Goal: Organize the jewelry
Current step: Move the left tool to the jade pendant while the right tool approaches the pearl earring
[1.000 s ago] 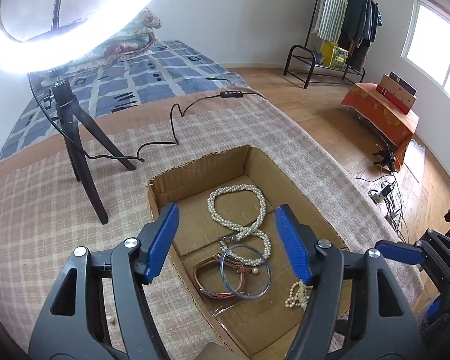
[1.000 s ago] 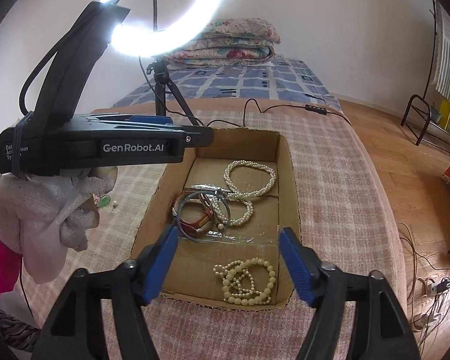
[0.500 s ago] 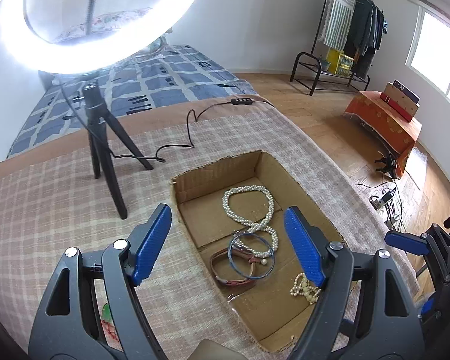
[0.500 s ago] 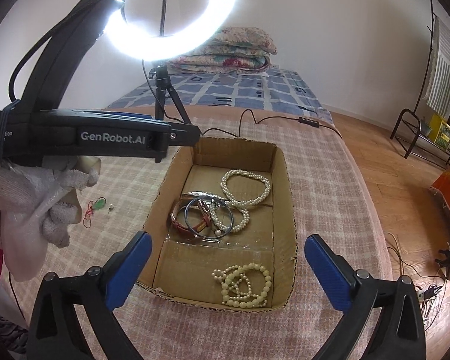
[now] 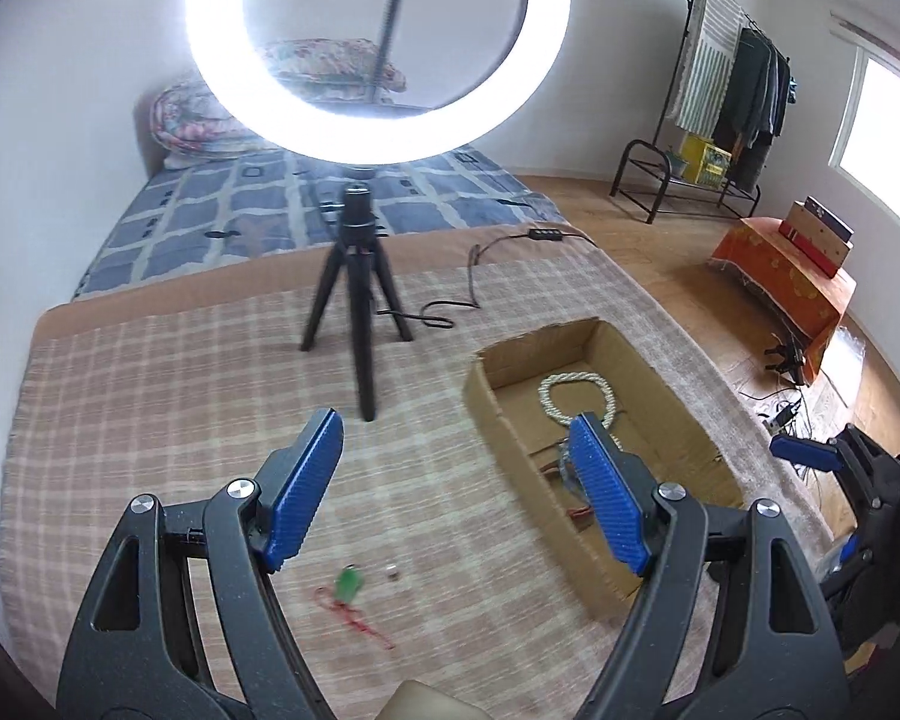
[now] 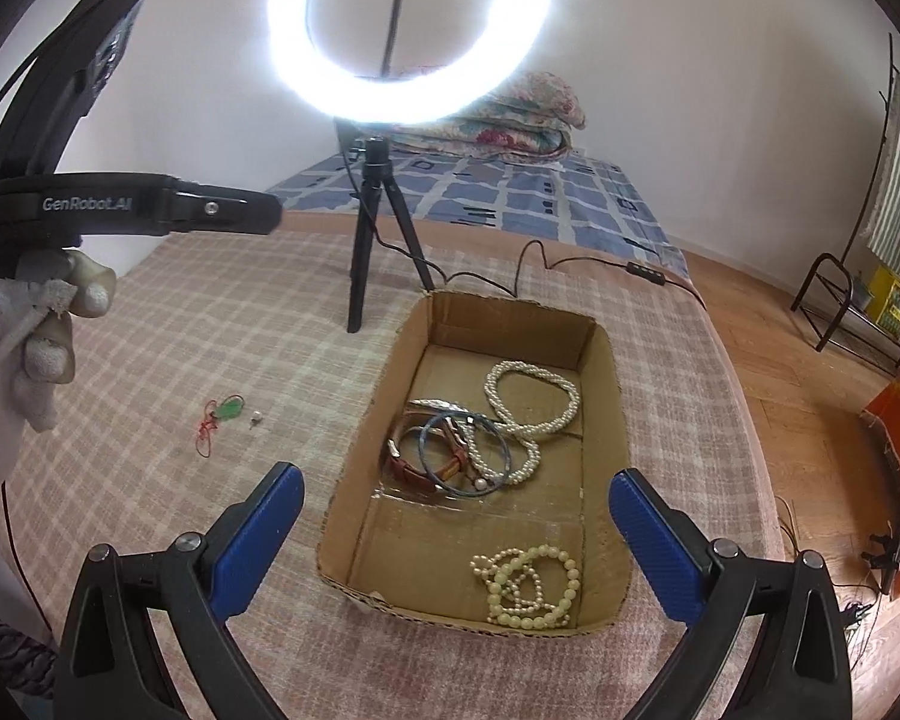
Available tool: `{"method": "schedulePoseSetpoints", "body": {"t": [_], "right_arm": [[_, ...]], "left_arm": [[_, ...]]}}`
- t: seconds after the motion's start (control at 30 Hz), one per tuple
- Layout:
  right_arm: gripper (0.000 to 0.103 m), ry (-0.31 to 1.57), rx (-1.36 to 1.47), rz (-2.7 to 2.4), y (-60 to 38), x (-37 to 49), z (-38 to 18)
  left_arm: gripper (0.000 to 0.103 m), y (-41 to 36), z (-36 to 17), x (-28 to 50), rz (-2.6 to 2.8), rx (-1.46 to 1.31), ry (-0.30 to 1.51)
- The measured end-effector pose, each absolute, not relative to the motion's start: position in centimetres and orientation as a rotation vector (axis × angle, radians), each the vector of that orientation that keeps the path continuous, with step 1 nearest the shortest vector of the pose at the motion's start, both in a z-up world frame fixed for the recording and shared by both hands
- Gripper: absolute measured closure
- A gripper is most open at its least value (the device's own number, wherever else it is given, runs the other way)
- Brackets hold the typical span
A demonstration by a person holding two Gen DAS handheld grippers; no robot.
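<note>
Surface: checked cloth point(image 6: 222, 330) keeps jewelry visible.
Box point(image 6: 600, 360): collects sorted pieces.
Pendant point(image 6: 229, 408): left of box, unsorted.
Left gripper point(image 5: 450, 480): fingers spread, empty.
Right gripper point(image 6: 456, 534): fingers spread, empty.

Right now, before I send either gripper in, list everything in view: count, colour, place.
Cardboard box: one, brown, open, on the checked cloth.
White pearl necklace: one, far half of box.
Brown leather bracelet: one, box middle.
Blue wire bangle: one, over the bracelet.
Cream bead strand: one, near right corner of box.
Green pendant on red cord: one, on cloth left of box.
Small silver stud: one, beside pendant.
Ring light on black tripod: one, lit, behind box.
Checked cloth: one, pink-beige.
Left gripper: open, empty.
Right gripper: open, empty.
</note>
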State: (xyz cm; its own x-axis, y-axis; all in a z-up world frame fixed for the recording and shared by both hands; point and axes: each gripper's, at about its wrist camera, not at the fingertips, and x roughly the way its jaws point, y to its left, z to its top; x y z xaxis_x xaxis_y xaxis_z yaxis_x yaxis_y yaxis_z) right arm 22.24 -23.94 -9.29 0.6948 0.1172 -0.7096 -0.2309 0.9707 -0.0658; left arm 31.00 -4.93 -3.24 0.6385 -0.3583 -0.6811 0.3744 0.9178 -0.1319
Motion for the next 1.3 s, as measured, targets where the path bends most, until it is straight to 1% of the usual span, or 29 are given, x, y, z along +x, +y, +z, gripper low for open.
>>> {"method": "schedulePoseSetpoints", "body": {"t": [0.2,0.27,0.3,0.37,0.47,0.63,0.67,0.73,0.77,0.83,0.9,0.93,1.0,1.1,1.13,1.2,1.3], "right_arm": [[0.000,0.742,-0.160,0.266,-21.6,22.4,-8.6],[0.002,0.735,-0.164,0.281,-20.8,22.6,-8.6],[0.004,0.735,-0.166,0.293,-20.5,22.7,-8.7],[0.012,0.744,-0.167,0.313,-19.7,23.1,-8.9],[0.018,0.764,-0.155,0.331,-18.9,23.7,-9.3],[0.026,0.808,-0.101,0.358,-18.4,25.0,-10.0],[0.031,0.822,-0.080,0.366,-18.3,25.3,-10.2],[0.038,0.851,-0.040,0.388,-18.1,26.0,-10.6],[0.040,0.865,-0.022,0.394,-18.0,26.3,-10.8],[0.041,0.896,0.020,0.400,-17.8,26.9,-11.3],[0.046,0.928,0.060,0.413,-17.6,27.5,-11.8],[0.051,0.950,0.082,0.426,-17.4,27.9,-12.1],[0.057,0.982,0.120,0.448,-16.9,28.4,-12.7],[0.060,1.031,0.140,0.461,-15.7,29.4,-13.7],[0.064,1.047,0.141,0.467,-15.3,29.7,-14.0],[0.066,1.071,0.145,0.475,-14.4,30.3,-14.6],[0.069,1.106,0.169,0.480,-13.4,31.3,-15.7]], "left_arm": [[0.023,-0.5,-3.7,29.9,-0.370,0.027,0.785],[0.023,0.8,-4.2,29.6,-0.353,0.029,0.792],[0.023,1.5,-4.4,29.5,-0.345,0.027,0.798],[0.023,2.6,-5.0,29.3,-0.333,0.020,0.812],[0.023,3.9,-6.0,29.2,-0.322,0.008,0.834],[0.023,5.2,-7.9,28.8,-0.337,-0.014,0.878],[0.025,5.4,-8.3,28.7,-0.343,-0.020,0.888],[0.037,5.5,-9.3,28.9,-0.355,-0.030,0.916],[0.039,5.6,-9.8,29.0,-0.360,-0.038,0.931],[0.046,5.7,-10.9,29.1,-0.379,-0.055,0.961],[0.049,5.5,-11.9,29.0,-0.394,-0.051,0.986],[0.053,5.3,-12.4,29.0,-0.405,-0.041,0.999],[0.056,4.8,-13.2,29.0,-0.426,-0.026,1.021],[0.057,4.1,-14.0,28.9,-0.451,-0.003,1.035],[0.059,3.9,-14.2,28.9,-0.458,0.001,1.038],[0.064,3.5,-14.6,29.1,-0.469,0.006,1.047],[0.064,3.1,-15.3,29.6,-0.473,0.021,1.055]]}}
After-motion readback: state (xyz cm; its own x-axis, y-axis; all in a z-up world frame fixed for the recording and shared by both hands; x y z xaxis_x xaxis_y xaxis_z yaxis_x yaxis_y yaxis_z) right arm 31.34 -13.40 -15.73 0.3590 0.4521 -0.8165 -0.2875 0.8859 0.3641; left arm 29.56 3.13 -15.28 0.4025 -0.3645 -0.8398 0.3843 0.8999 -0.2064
